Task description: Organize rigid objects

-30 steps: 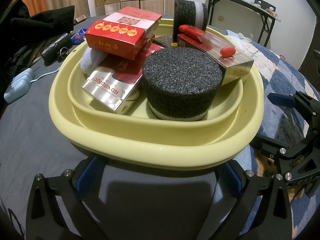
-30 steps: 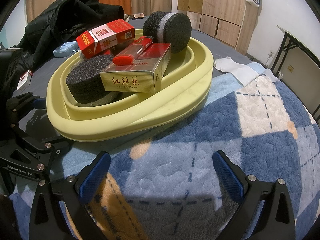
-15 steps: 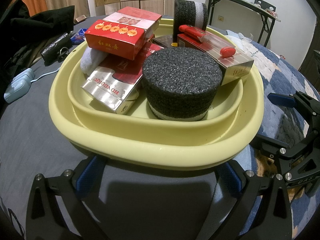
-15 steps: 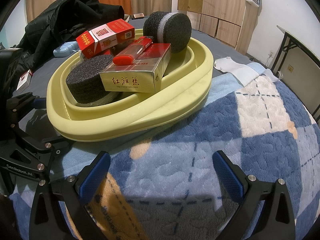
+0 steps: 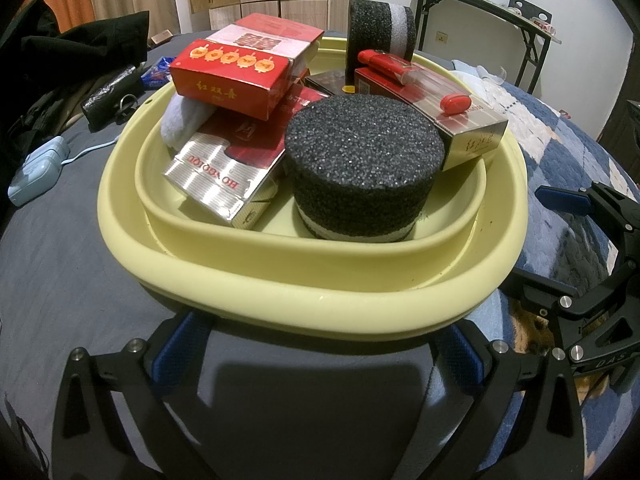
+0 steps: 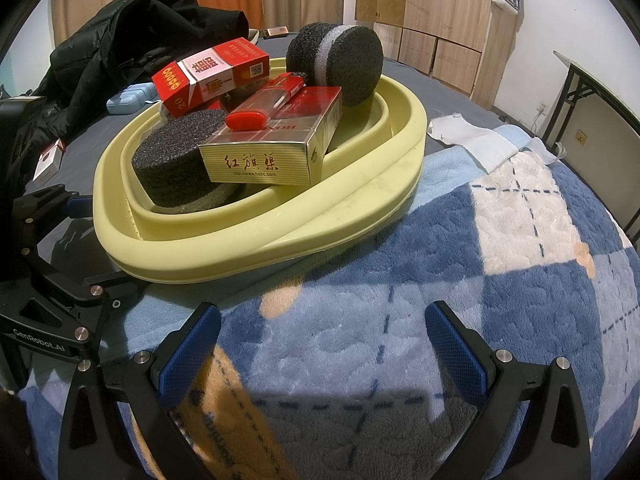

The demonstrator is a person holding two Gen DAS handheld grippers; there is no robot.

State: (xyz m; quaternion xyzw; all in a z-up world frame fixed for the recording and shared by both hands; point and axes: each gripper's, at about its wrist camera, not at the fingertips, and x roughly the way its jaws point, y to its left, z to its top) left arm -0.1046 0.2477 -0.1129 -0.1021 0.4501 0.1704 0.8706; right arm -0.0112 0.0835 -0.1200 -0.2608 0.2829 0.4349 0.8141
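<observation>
Nothing has shifted in the last second: the left gripper (image 5: 316, 354) and right gripper (image 6: 322, 346) both wait wide open and empty, the yellow basin (image 5: 320, 300) heaped with boxes and foam discs just ahead, so sorting looks stalled.

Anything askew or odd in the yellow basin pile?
Yes. In the yellow basin, the gold-ended box sits tilted on the flat foam disc, a red lighter loose on top. The second foam disc stands on edge.
</observation>
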